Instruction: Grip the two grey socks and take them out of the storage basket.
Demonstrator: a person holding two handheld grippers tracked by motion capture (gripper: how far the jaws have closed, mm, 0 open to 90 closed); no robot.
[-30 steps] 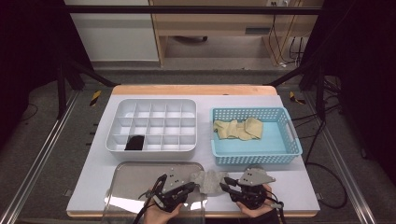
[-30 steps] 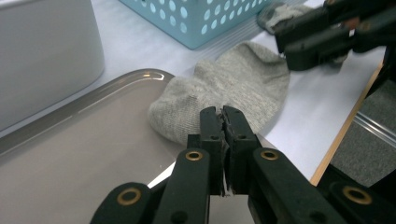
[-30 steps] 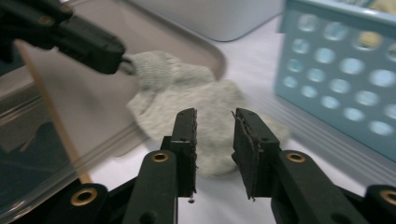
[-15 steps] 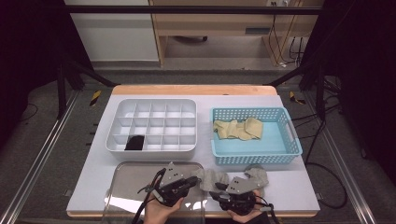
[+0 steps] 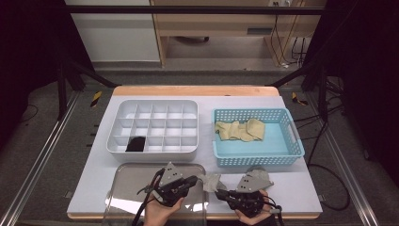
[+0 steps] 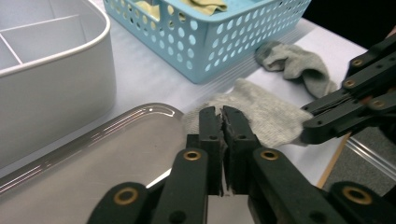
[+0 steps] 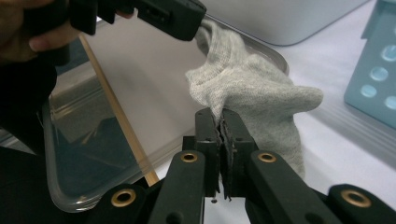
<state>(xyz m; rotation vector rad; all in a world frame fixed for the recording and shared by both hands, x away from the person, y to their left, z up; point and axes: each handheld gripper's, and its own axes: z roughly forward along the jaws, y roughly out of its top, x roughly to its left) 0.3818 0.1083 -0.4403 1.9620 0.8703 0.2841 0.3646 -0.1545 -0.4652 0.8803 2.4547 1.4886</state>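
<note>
A grey sock [image 5: 211, 181] is stretched between both grippers near the table's front edge, just right of a clear tray. My left gripper [image 5: 194, 180] [image 6: 222, 112] pinches one edge of the sock [image 6: 266, 112]; its jaws have just eased slightly with the cloth still between them. My right gripper [image 5: 221, 192] [image 7: 220, 114] has just been closing and now bites the sock's [image 7: 247, 88] other end. In the right gripper view the left gripper [image 7: 194, 23] holds the cloth up at the top. A second grey sock [image 6: 294, 65] lies by the basket.
A white compartment box [image 5: 155, 106] stands behind the tray, with a black item [image 5: 136, 144] in its front left cell. A blue basket [image 5: 258, 158] at the right holds yellowish socks [image 5: 240, 129]. The clear tray [image 5: 127, 188] lies at the front left, by the table edge.
The right gripper's jaws have come together on the grey sock. Both hands have shifted only slightly, and the sock is now pulled between them.
</note>
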